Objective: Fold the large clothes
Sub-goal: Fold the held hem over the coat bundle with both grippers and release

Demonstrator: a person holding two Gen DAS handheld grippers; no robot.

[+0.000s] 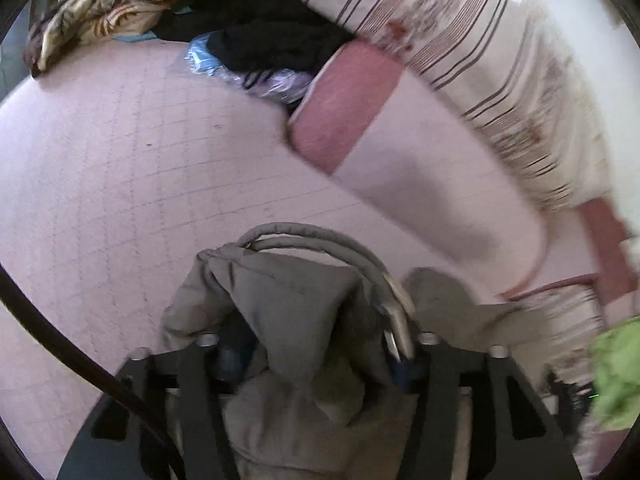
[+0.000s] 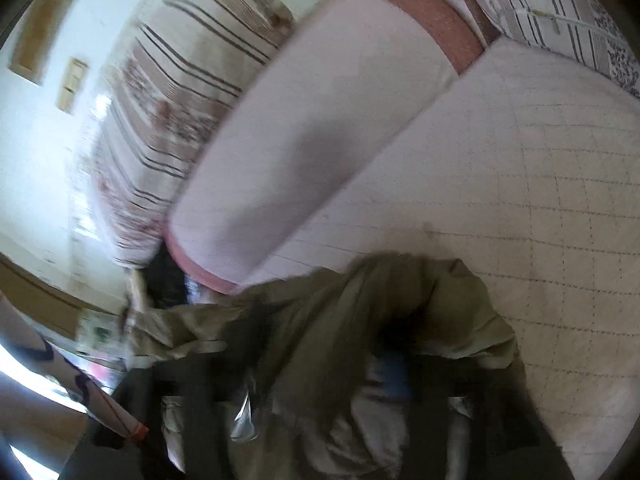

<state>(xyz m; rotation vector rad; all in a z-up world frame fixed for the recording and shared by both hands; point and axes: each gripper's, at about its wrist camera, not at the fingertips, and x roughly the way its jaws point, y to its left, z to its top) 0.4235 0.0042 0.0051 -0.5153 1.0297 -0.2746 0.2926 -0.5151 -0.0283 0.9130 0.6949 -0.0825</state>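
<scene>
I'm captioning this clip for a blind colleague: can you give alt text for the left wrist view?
A bunched grey-brown garment lies between the spread fingers of the left gripper, over a pale pink quilted bed cover. Beyond lie a long pink bolster, striped pillows and a pile of dark clothes.

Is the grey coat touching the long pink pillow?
Cannot tell. In the left wrist view the grey coat lies right by the long pink pillow, but blur hides any contact or gap.

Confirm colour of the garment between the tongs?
Grey-khaki jacket, plain, no pattern; clearest in the left wrist view.
</scene>
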